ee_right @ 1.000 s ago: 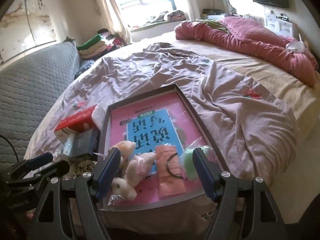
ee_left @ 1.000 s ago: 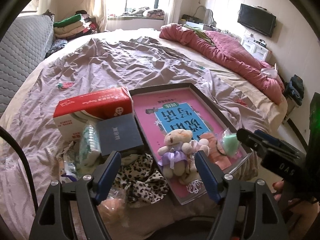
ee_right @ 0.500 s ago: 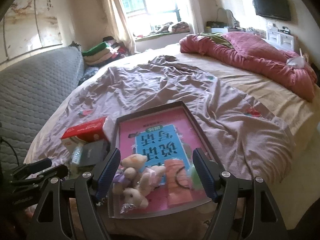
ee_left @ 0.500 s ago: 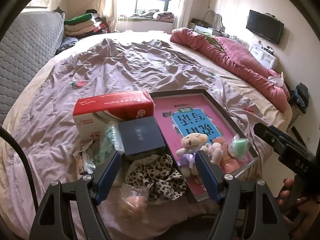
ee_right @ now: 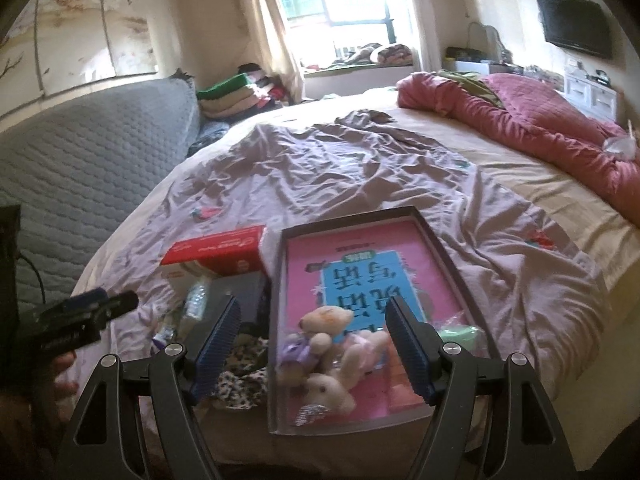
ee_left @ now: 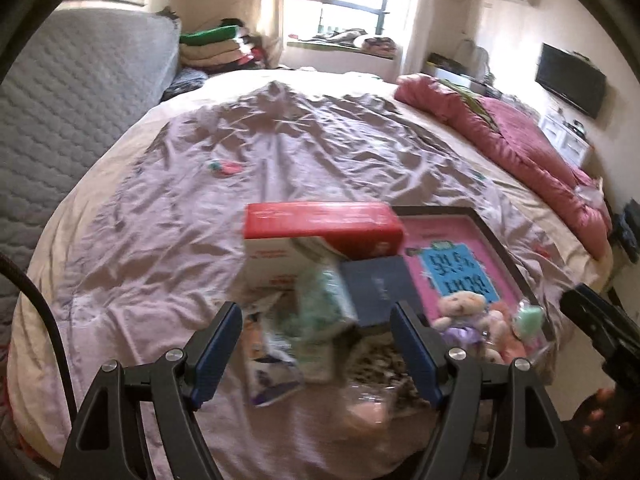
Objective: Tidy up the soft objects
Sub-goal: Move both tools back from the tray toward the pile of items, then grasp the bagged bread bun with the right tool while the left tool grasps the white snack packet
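A dark-rimmed tray (ee_right: 440, 248) with a pink printed bottom lies on the bed's near edge. In it are plush bears (ee_right: 324, 328), a white plush rabbit (ee_right: 332, 394), a green puff (ee_right: 456, 334) and an orange piece. Left of the tray lie a leopard-print cloth (ee_right: 240, 384), a green tissue pack (ee_left: 320, 316), a dark box (ee_left: 378, 290) and a red-and-white tissue box (ee_left: 320, 224). My left gripper (ee_left: 316, 356) is open above the pile. My right gripper (ee_right: 314, 346) is open above the tray's near end. Both are empty.
The bed has a wrinkled mauve sheet (ee_left: 280, 152) and a rolled red quilt (ee_right: 540, 136) at the far right. A grey quilted sofa (ee_left: 60, 92) stands left. A plastic-wrapped pink item (ee_left: 368, 412) lies near the bed edge. A TV (ee_right: 576, 26) hangs right.
Both grippers have pulled back and risen. The left one has swung left, from over the tray and bears to over the pile beside it. Both stay open.
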{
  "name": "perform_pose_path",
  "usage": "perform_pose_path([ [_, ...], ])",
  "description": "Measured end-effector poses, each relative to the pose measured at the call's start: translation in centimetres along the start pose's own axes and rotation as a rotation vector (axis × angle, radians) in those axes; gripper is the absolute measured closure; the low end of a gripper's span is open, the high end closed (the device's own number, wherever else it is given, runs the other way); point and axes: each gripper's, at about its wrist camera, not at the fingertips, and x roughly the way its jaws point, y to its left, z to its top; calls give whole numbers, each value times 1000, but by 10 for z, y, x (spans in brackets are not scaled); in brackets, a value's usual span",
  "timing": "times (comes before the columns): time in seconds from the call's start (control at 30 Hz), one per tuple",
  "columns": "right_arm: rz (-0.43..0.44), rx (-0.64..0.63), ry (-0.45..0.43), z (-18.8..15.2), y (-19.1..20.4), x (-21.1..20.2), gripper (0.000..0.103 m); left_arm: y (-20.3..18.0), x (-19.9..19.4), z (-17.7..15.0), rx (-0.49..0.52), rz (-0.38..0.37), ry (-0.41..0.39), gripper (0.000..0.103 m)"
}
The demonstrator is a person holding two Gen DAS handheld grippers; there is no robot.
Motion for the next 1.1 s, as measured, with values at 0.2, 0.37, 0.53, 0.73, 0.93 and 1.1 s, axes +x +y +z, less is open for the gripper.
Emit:
perform_pose_path([
  [0.2, 52, -45, 36, -7, 26, 6, 27, 34, 4, 0, -59, 33, 13, 27],
  [0.37, 96, -89, 87, -18, 54, 16, 27, 54, 11, -4, -86, 44, 39, 27],
  [0.53, 130, -149, 130, -31, 81, 26, 27, 68, 17, -9, -127, 25, 70, 27],
  [0.73, 169, -148, 221, -53, 104, 42, 27, 70, 26, -14, -130, 27, 93, 27],
  [0.93, 136, -130, 309, -80, 128, 64, 27, 76, 38, -22, -149, 5, 124, 27],
  [1.1, 94, -111, 335, -88, 136, 81, 27, 86, 49, -30, -181, -33, 148, 27],
])
